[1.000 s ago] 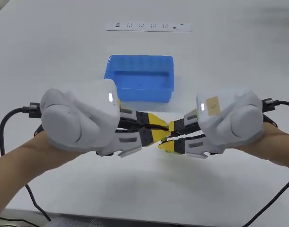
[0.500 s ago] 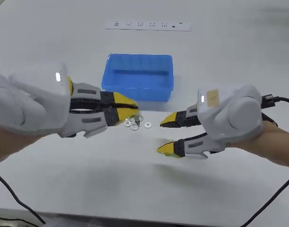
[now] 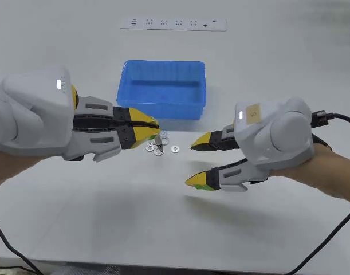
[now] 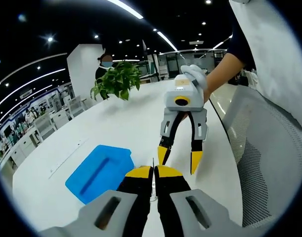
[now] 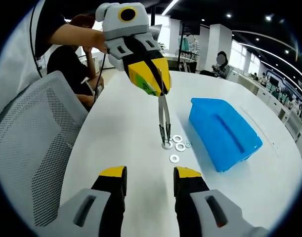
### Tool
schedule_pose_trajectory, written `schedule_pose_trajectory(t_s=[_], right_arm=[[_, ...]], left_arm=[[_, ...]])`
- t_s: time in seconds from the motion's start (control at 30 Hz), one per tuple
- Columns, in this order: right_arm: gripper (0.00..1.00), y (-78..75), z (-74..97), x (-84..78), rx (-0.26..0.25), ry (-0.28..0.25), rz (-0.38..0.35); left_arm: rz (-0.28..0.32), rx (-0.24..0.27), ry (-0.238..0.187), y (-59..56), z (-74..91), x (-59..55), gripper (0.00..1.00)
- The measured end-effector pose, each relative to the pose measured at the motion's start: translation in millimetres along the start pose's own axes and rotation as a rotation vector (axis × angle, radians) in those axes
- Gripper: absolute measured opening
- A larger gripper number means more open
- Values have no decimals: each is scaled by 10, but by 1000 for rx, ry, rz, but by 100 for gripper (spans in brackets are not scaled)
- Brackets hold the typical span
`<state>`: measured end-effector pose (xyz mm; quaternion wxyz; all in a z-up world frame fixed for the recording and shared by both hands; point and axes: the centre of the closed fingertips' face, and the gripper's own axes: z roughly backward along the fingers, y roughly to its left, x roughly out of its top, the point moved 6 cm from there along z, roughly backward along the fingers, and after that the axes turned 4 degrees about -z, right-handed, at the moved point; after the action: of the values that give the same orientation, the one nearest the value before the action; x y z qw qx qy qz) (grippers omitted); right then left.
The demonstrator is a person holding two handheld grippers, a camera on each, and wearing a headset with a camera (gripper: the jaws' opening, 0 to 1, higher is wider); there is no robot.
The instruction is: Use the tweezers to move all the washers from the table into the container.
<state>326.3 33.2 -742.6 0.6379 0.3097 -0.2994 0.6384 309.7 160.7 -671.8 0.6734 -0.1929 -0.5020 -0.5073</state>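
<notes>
Several small silver washers (image 3: 158, 150) lie together on the white table (image 3: 163, 229), just in front of the blue container (image 3: 162, 89). My left gripper (image 3: 145, 127) is shut on thin metal tweezers (image 3: 157, 140), whose tips point down at the washers. In the right gripper view the tweezers (image 5: 164, 116) touch down beside one of the washers (image 5: 176, 146), next to the container (image 5: 225, 132). My right gripper (image 3: 192, 164) hangs open and holds nothing, to the right of the washers. From the left gripper view, my own jaws pinch the tweezers (image 4: 153, 165) and the open right gripper (image 4: 179, 160) faces me.
A white power strip (image 3: 173, 24) lies at the far edge behind the container. Black cables trail off both grippers toward the near table edge. A grey mesh chair (image 5: 32, 148) stands beside the table, and a potted plant (image 4: 116, 81) stands farther off.
The two grippers, jaw to jaw a second ago, have parted. The left one drew back left with the tweezers, uncovering the washers, and the right one's jaws opened.
</notes>
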Motion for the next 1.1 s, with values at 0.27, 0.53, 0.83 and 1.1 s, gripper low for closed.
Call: schedule_pose_trajectory(t_s=[0.27,0.53,0.83,1.1], right_arm=[[38,16,-15,-17,0,0,-10],[38,8,-17,-6,-4,0,-7],[37,12,-26,13,2,-7,-15],[37,-112,-256,277,40,-76,-59]], left_arm=[[18,-3,9,-3,-6,-19,5],[29,-10,34,-18,-12,-67,5],[59,-65,28,-1,1,-78,5],[77,-68,63,75,24,-88,5]])
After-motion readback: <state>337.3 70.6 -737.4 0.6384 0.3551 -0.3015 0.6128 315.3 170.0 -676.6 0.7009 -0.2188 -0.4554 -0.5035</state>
